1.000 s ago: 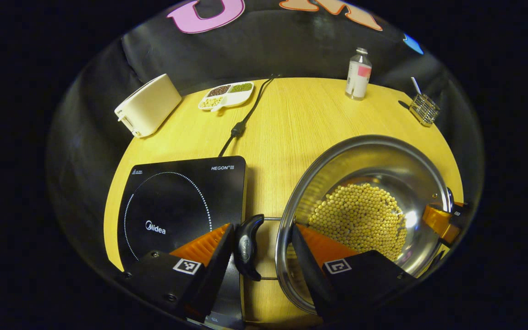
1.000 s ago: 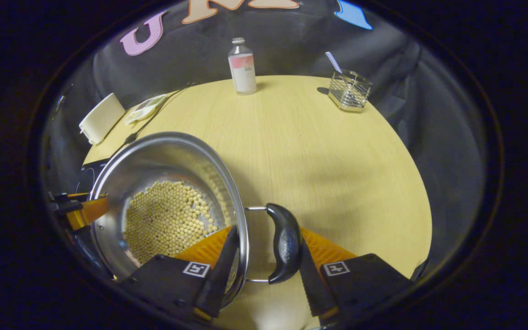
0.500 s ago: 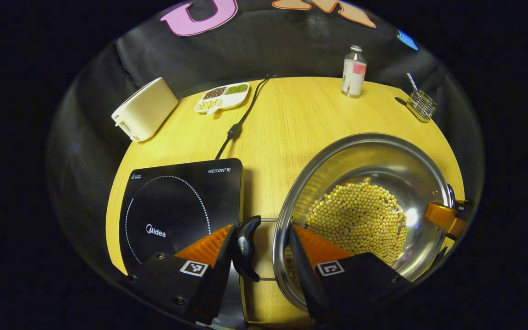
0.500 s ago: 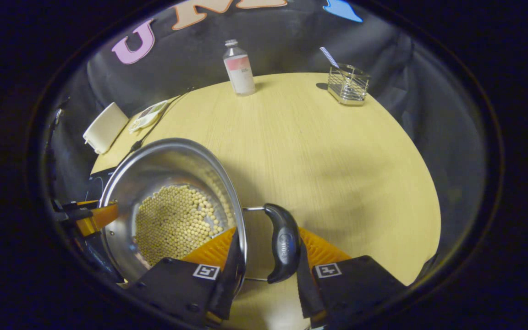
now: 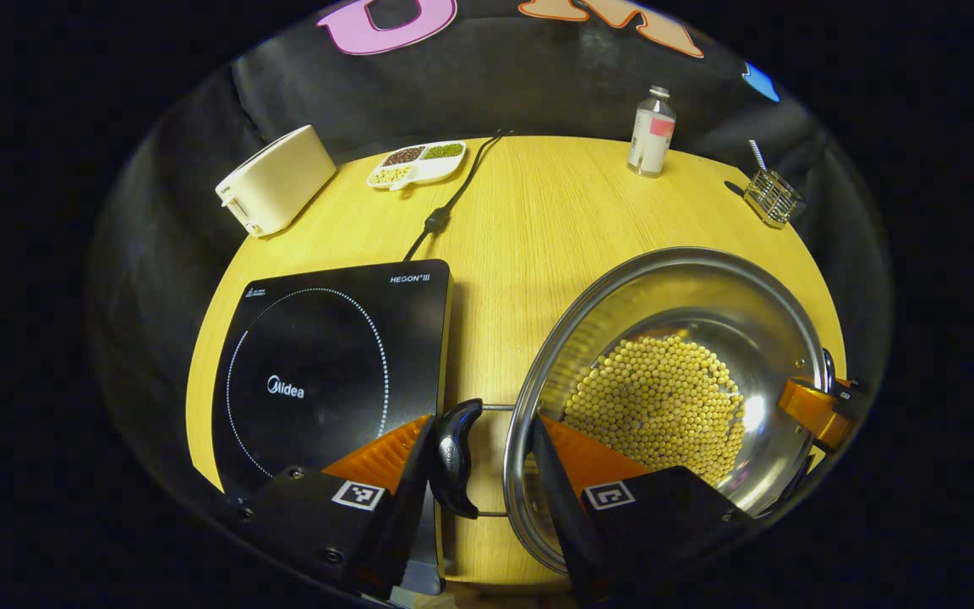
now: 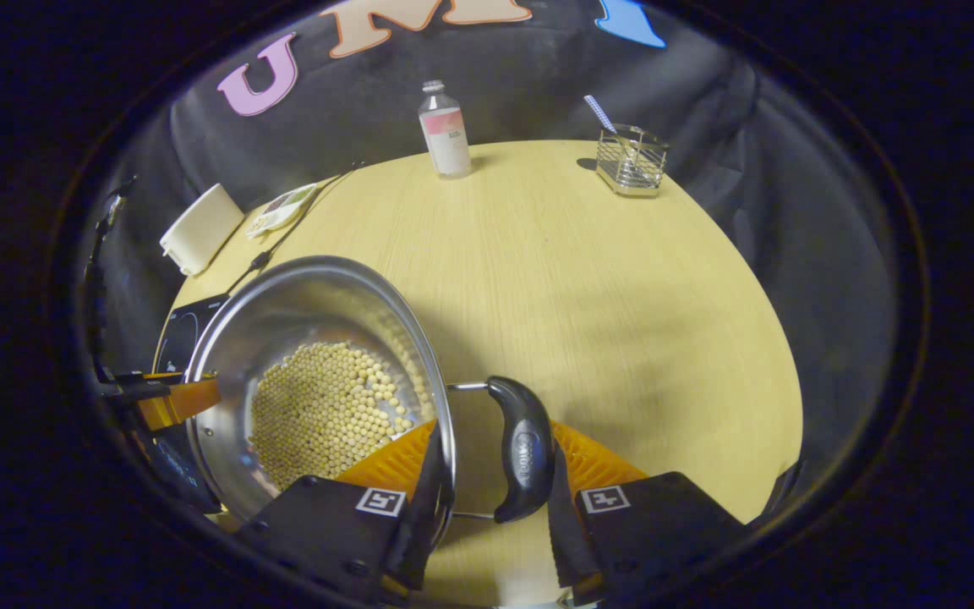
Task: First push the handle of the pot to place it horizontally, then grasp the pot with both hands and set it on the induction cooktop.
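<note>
Steel pot (image 5: 681, 313) of beans held above worktop (image 5: 529, 211), right of induction cooktop (image 5: 326, 355). Left gripper (image 5: 477, 461) clamped across left handle (image 5: 451, 457) and rim; right gripper (image 6: 489, 469) likewise on right handle (image 6: 523, 448).

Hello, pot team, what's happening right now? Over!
Left gripper and right gripper each straddle a black side handle. Steel pot of yellow beans beside the black induction cooktop, not on it. Nothing between.
</note>
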A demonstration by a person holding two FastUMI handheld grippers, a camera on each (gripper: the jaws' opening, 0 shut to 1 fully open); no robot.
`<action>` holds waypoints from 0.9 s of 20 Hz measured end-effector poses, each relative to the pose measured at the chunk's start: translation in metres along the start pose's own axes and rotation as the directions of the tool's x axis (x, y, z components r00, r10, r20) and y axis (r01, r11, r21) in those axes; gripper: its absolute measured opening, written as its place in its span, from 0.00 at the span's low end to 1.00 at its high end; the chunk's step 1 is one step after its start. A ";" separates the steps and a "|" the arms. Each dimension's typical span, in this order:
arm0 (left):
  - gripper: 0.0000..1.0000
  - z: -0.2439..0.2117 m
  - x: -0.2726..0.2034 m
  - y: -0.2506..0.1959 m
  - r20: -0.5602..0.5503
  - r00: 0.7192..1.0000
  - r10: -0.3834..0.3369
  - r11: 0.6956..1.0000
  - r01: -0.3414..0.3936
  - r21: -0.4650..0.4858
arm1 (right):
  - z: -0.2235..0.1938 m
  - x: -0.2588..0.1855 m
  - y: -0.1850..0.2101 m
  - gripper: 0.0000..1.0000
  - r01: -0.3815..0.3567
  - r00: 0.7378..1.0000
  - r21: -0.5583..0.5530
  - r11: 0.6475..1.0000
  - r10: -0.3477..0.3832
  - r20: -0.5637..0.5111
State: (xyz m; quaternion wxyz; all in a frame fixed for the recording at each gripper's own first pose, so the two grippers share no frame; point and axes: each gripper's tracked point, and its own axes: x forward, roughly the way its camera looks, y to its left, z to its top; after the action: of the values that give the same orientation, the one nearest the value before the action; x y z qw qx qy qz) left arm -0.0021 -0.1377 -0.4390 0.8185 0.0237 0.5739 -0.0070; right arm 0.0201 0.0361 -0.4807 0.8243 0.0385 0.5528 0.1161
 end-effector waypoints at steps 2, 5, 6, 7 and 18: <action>0.71 -0.005 -0.009 0.000 0.013 1.000 0.009 1.000 -0.009 0.002 | -0.006 -0.008 -0.002 0.55 -0.004 1.000 0.005 1.000 0.004 0.008; 0.73 -0.017 -0.024 -0.003 0.022 1.000 0.019 1.000 -0.018 -0.013 | -0.014 -0.020 -0.006 0.55 -0.015 1.000 0.000 1.000 0.015 0.016; 0.73 -0.022 -0.029 -0.004 0.025 0.999 0.022 1.000 -0.022 -0.019 | -0.016 -0.024 -0.007 0.55 -0.020 1.000 -0.008 1.000 0.020 0.018; 0.73 -0.028 -0.034 -0.004 0.025 0.999 0.026 0.999 -0.026 -0.027 | -0.019 -0.029 -0.009 0.55 -0.026 0.999 -0.018 1.000 0.026 0.021; 0.71 -0.071 -0.080 0.001 0.006 0.998 0.066 0.994 -0.065 -0.083 | -0.046 -0.067 -0.008 0.60 -0.063 0.998 -0.068 0.996 0.063 -0.003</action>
State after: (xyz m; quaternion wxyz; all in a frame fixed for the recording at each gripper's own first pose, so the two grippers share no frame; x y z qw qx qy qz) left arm -0.0961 -0.1344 -0.3882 0.8210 0.0085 0.5691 0.0438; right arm -0.0449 0.0098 -0.4394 0.8209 0.0277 0.5473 0.1606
